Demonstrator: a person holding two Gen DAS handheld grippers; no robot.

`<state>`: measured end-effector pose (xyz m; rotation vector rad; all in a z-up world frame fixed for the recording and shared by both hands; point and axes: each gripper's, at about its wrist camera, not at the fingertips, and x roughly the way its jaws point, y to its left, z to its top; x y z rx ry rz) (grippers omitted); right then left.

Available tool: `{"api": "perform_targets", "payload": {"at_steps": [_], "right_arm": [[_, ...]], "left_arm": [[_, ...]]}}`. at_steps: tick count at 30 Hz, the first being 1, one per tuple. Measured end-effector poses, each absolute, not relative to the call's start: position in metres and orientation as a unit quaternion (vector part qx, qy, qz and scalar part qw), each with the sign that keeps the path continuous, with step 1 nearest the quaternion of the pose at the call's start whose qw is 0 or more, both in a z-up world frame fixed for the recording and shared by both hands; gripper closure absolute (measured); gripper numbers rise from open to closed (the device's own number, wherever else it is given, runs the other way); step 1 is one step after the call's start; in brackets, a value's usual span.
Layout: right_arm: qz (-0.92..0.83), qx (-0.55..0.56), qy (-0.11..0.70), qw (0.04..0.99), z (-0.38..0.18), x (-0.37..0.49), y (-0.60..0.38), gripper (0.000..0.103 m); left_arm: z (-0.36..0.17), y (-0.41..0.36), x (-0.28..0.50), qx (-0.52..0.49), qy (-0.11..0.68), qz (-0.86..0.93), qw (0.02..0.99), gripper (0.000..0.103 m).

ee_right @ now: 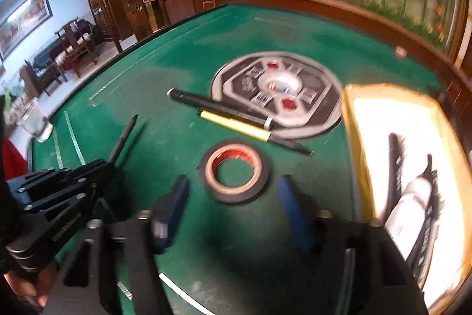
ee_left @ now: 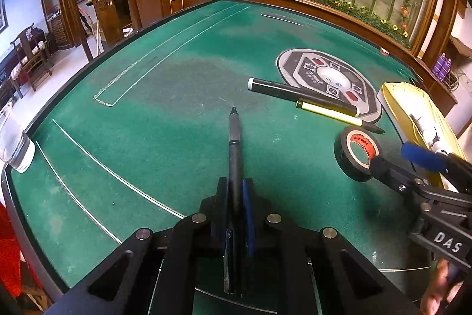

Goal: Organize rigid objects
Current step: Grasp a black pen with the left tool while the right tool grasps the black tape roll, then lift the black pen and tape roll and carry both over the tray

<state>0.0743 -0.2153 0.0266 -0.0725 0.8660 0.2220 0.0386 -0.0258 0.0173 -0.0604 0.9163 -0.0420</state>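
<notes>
We have a few items already lying in the yellow tray (ee_right: 354, 120), our left gripper (ee_left: 234, 191) clamped on a black pen (ee_left: 234, 149) above the green table (ee_left: 147, 108), our right gripper (ee_right: 233, 197) spread wide around the untouched tape roll (ee_right: 234, 170), and a black marker (ee_right: 218, 107) and yellow pen (ee_right: 236, 124) still to gather.

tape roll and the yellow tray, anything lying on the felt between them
Nothing does. In the right wrist view the stretch of green felt between the tape roll and the yellow tray is bare; only the right gripper's blue finger hangs near it.
</notes>
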Motion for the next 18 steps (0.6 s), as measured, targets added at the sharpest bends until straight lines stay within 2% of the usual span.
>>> {"api": "perform_targets", "payload": {"at_steps": [7,9,10,18], "right_arm": [[0.094,-0.062,0.458,0.882,0.002,0.098,-0.207,0.033],[0.097,-0.052,0.457,0.883,-0.002,0.1,-0.208,0.036],[0.097,-0.054,0.456,0.883,-0.001,0.099,-0.208,0.043],[0.107,0.001,0.444,0.889,0.013,0.089,-0.225,0.044]], "left_arm": [[0.014,-0.025,0.041,-0.032,0.45,-0.028,0.892,0.094],[0.012,-0.024,0.043,-0.034,0.454,-0.029,0.89,0.094],[0.011,-0.024,0.044,-0.036,0.457,-0.031,0.888,0.094],[0.014,-0.016,0.042,-0.059,0.45,-0.047,0.89,0.094]]}}
